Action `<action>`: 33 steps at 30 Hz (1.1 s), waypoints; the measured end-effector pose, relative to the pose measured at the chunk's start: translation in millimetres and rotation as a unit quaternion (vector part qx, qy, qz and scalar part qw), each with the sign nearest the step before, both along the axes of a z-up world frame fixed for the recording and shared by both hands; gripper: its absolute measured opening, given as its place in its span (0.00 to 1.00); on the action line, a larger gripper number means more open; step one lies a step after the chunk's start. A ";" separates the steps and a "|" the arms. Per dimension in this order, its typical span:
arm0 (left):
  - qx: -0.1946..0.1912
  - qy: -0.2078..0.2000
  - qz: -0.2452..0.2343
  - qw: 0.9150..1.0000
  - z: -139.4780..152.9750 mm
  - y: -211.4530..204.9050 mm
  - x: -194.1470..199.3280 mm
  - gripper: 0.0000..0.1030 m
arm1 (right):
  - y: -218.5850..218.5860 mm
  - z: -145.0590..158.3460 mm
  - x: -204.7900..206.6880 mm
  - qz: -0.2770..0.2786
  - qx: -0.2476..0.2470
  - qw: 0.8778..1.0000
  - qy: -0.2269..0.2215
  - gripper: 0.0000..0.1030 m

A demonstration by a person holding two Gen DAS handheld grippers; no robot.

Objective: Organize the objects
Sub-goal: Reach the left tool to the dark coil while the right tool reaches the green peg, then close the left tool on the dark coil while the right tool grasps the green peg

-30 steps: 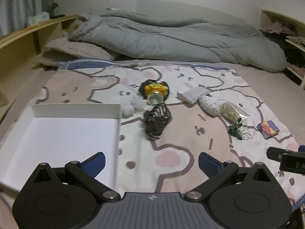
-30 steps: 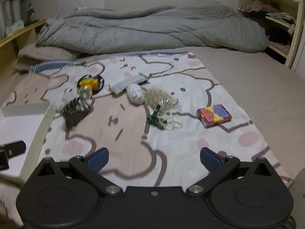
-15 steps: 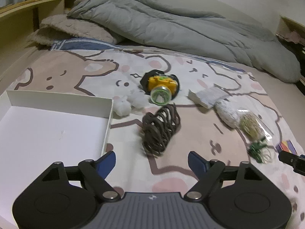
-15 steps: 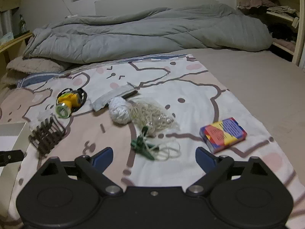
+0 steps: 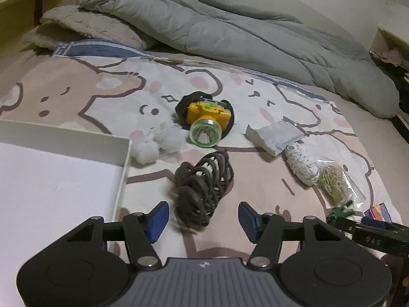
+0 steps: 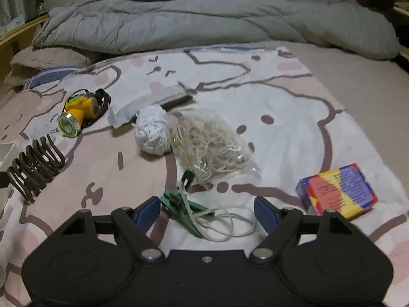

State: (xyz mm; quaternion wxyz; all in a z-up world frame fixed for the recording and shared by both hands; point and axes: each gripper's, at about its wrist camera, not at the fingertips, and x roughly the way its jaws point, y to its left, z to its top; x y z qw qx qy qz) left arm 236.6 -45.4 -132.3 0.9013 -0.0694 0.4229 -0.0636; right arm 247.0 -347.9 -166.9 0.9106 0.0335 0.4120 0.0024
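black right hand-held gripper (image 5: 368, 232) body reads "das"; both closing, ungripped: left hand-held gripper (image 5: 203, 218) around brown coil (image 5: 204, 189).

I'm in a home bedroom: a bed under a cartoon-bear printed sheet (image 5: 107, 94), a rumpled grey quilted duvet (image 6: 204, 18) against the wall, and wooden bedside shelving (image 5: 38, 2) alongside.

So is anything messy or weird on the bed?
Nothing is broken or spilled. The things are just scattered loose on the blanket beside the white box, which looks bare where visible. The headlamp lies tipped on its front, and the string by the green clip is tangled.
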 end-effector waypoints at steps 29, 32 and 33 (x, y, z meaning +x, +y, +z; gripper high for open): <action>-0.006 0.032 -0.070 0.997 -13.1 -7.3 -63.7 0.04 | 12.3 35.8 -70.6 -0.001 0.102 0.995 0.023 0.05; -0.005 0.032 -0.068 0.997 -16.5 -8.1 -66.6 0.04 | 11.7 33.3 -72.4 -0.015 0.115 0.993 0.026 0.56; -0.006 0.033 -0.066 0.997 -17.0 -8.4 -66.8 0.04 | 12.4 32.4 -71.3 -0.015 0.114 0.993 0.023 0.58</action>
